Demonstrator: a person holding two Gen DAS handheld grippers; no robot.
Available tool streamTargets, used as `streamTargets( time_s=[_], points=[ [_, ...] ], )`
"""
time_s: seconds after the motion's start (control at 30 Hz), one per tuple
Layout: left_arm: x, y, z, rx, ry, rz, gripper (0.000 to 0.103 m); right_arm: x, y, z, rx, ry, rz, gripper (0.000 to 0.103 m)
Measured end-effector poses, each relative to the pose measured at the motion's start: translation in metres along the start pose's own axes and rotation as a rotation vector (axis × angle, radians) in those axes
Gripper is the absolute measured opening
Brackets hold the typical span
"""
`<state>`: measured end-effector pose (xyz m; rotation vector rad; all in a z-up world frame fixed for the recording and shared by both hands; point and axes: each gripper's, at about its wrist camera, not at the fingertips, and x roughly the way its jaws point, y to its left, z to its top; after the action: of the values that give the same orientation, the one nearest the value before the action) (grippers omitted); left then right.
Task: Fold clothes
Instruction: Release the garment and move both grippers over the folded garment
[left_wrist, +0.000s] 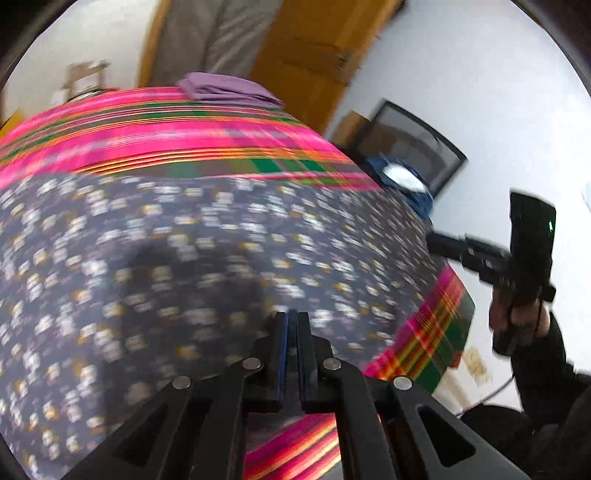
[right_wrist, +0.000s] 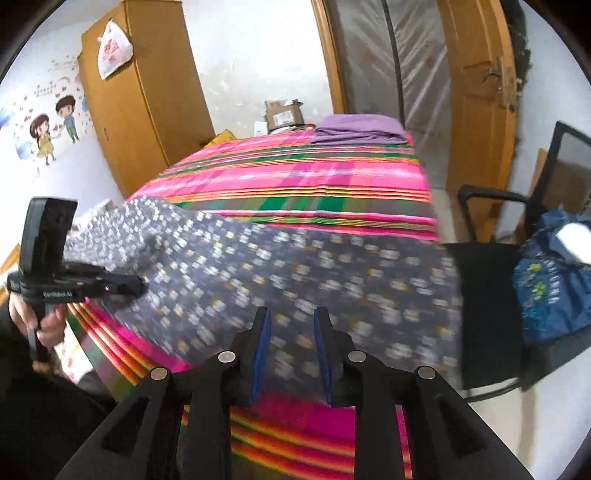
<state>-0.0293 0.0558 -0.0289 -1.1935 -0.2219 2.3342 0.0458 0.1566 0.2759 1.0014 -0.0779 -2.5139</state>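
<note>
A dark grey garment with small white and orange prints (left_wrist: 184, 258) (right_wrist: 332, 266) lies spread across the near part of a bed covered in a pink striped sheet (left_wrist: 184, 129) (right_wrist: 295, 173). My left gripper (left_wrist: 292, 317) is shut, its fingers pressed together at the garment's near edge; in the right wrist view the left gripper (right_wrist: 138, 287) meets the cloth's raised left corner. My right gripper (right_wrist: 291, 321) stands open above the garment with nothing pinched between its blue pads. In the left wrist view the right gripper (left_wrist: 434, 240) hovers by the cloth's right edge.
A folded purple cloth (left_wrist: 225, 90) (right_wrist: 358, 127) lies at the bed's far end. A black chair (right_wrist: 487, 314) with a blue garment (right_wrist: 554, 288) stands right of the bed. A wooden wardrobe (right_wrist: 147, 103) and door (right_wrist: 476, 110) are behind. Boxes (right_wrist: 284, 114) sit beyond the bed.
</note>
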Motion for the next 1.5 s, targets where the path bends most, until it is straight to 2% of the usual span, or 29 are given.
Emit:
streamTargets(
  time_s=[0.17,0.47,0.57,0.7,0.77,0.87,1.0,1.13,1.33,1.4,1.5],
  points=[
    [-0.017,0.036,-0.005,-0.123,-0.044,0.064,0.004,0.037,0.043,0.028,0.013,0.012,0.082,0.024],
    [-0.048,0.079,-0.013,-0.232,-0.123,0.152,0.004,0.114,0.112,0.063,-0.103,0.154,0.124,0.021],
    [-0.056,0.094,-0.019,-0.274,-0.136,0.156,0.004,0.132,0.13,0.073,-0.132,0.173,0.142,0.02],
    [-0.06,0.1,-0.023,-0.278,-0.143,0.136,0.004,0.155,0.147,0.089,-0.164,0.195,0.145,0.019],
    [-0.061,0.1,-0.023,-0.274,-0.144,0.132,0.004,0.169,0.151,0.093,-0.178,0.218,0.122,0.018],
    [-0.061,0.1,-0.024,-0.272,-0.145,0.122,0.004,0.182,0.147,0.099,-0.163,0.225,0.104,0.009],
    [-0.065,0.1,-0.022,-0.272,-0.141,0.118,0.004,0.181,0.145,0.103,-0.138,0.218,0.095,0.009],
    [-0.075,0.101,-0.006,-0.227,-0.168,0.14,0.004,0.168,0.152,0.104,-0.125,0.182,0.126,0.011],
    [-0.077,0.115,0.048,-0.173,-0.195,0.248,0.008,0.17,0.163,0.096,-0.112,0.194,0.138,0.011],
    [-0.066,0.13,0.063,-0.193,-0.18,0.276,0.008,0.17,0.166,0.094,-0.102,0.197,0.144,0.011],
    [-0.043,0.161,0.073,-0.273,-0.113,0.315,0.008,0.169,0.167,0.094,-0.094,0.195,0.146,0.012]
  ],
)
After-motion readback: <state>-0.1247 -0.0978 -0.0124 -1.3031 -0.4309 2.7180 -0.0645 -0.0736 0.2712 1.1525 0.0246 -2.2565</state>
